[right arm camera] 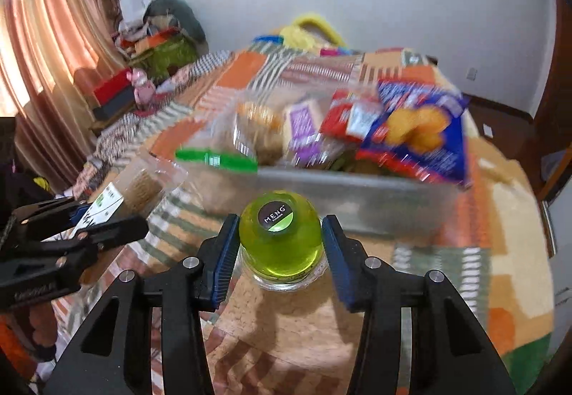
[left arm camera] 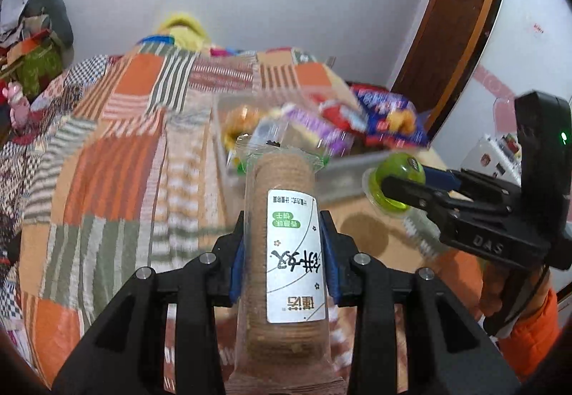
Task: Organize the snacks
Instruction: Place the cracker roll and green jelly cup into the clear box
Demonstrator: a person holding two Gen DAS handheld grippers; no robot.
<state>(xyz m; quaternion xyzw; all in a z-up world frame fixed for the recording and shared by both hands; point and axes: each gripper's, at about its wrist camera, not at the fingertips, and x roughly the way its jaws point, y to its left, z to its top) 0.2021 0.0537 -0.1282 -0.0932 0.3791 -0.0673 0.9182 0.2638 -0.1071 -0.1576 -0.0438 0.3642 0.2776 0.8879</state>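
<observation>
My left gripper [left arm camera: 284, 252] is shut on a clear sleeve of round brown biscuits [left arm camera: 282, 234] with a white label, held above the bed; it also shows in the right wrist view [right arm camera: 121, 196]. My right gripper [right arm camera: 280, 241] is shut on a green jelly cup [right arm camera: 280, 234] with a dark "MENG" sticker, also seen in the left wrist view [left arm camera: 395, 177]. Both are held just in front of a clear plastic bin [right arm camera: 357, 194] holding several snack packs, including a blue cookie bag [right arm camera: 418, 130] and a purple pack [right arm camera: 304, 123].
The bin sits on a bed with an orange, green and white patchwork cover [left arm camera: 118, 144]. A yellow plush [left arm camera: 184, 28] lies at the far end. Clutter and boxes [right arm camera: 157, 48] stand by the curtain. A wooden door [left arm camera: 454, 19] is on the right.
</observation>
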